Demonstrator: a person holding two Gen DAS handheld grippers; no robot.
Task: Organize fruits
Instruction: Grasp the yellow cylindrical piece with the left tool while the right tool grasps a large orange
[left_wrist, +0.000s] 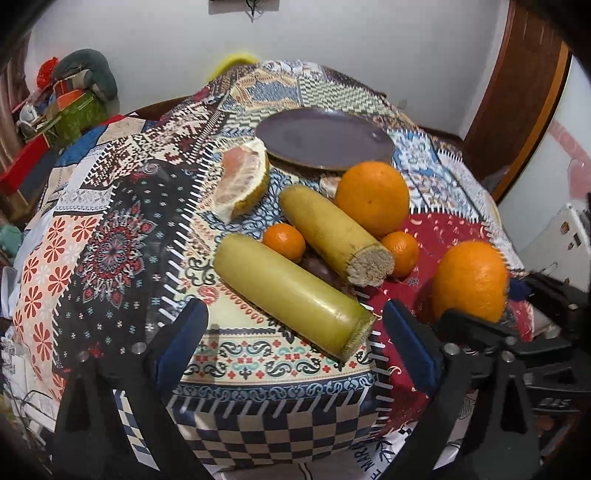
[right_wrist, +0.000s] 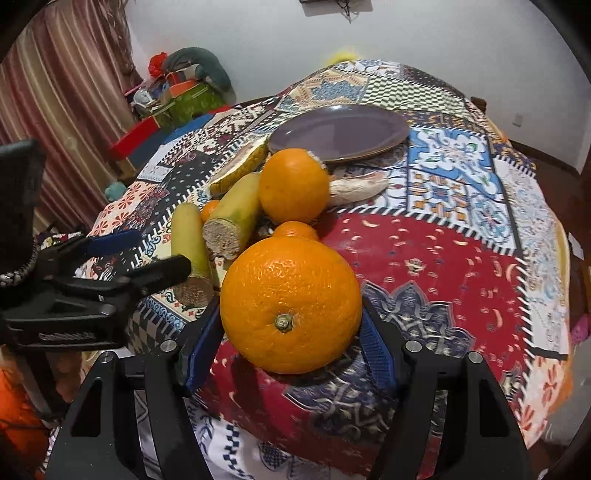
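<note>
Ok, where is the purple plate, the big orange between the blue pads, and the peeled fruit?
Purple plate (right_wrist: 340, 134), right wrist view, bare middle.
Big orange (right_wrist: 291, 302), right wrist view, front, above its stem.
Peeled fruit (left_wrist: 242, 177), left wrist view, exposed flesh.

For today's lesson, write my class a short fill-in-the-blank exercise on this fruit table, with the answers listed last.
1. The purple plate holds ____ fruit.
2. The big orange between the right gripper's blue pads shows its ____ to the camera.
3. The left gripper is open around the cut end of a yellow-green ____.
4. The cloth under the big orange is mainly ____.

Answers: no; stem; stalk; red
</note>
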